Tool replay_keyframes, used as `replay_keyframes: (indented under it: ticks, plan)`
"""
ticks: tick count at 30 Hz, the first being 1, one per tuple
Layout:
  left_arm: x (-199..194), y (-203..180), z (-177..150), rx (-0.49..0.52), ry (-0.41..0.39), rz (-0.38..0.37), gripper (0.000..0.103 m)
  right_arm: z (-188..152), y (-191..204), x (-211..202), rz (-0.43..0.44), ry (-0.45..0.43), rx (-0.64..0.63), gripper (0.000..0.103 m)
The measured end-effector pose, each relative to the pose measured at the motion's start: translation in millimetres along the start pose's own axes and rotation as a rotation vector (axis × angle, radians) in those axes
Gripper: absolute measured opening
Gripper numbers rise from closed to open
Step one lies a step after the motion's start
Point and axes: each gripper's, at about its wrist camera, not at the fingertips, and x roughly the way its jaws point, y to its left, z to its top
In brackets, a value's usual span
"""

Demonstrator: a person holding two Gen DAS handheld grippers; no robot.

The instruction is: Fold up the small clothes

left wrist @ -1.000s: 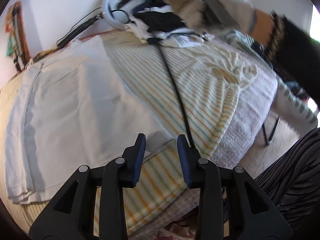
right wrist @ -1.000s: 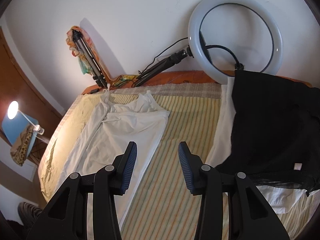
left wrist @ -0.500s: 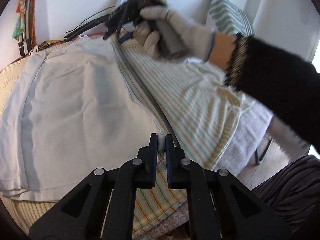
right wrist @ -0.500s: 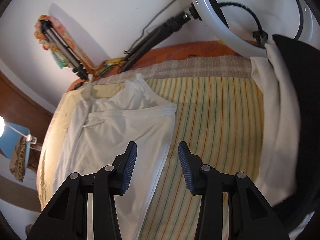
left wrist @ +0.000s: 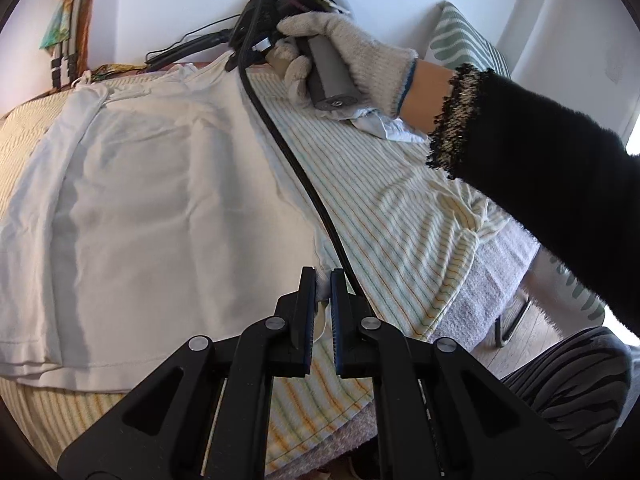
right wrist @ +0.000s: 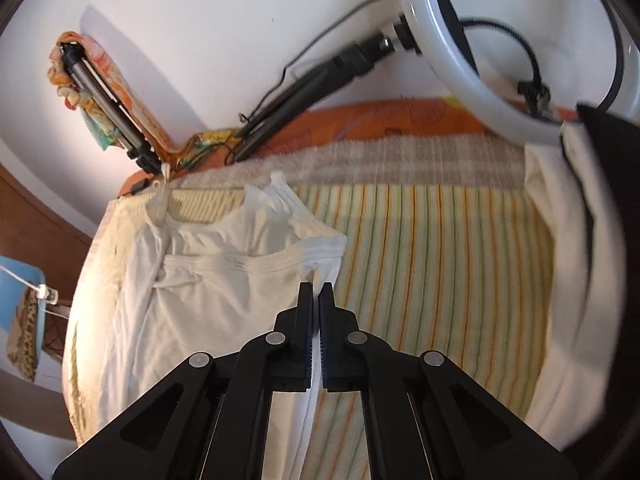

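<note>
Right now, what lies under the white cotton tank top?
The white cotton tank top lies on a striped yellow bedspread, visible around it. The left gripper and right gripper pinch its edge. Anything beneath the fabric itself is covered.

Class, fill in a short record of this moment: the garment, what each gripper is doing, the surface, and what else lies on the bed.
garment: white tank top, spread flat
left gripper: shut on the tank top's bottom corner
right gripper: shut on its side edge near the armhole
surface: striped bedsheet
also on bed: ring light, black garment over white cloth
</note>
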Motion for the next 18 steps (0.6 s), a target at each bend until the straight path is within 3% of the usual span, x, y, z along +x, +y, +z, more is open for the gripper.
replay_keyframes:
  ticks: [11,18]
  plan:
    - [-40,46,-3,-0.101,-0.055,0.033,0.005,17,63,2,-0.066,0.006,-0.071,0.001]
    - [-51,80,-12,-0.159,-0.053,0.086,0.005,20,108,36,-0.082,0.036,-0.132,0.001]
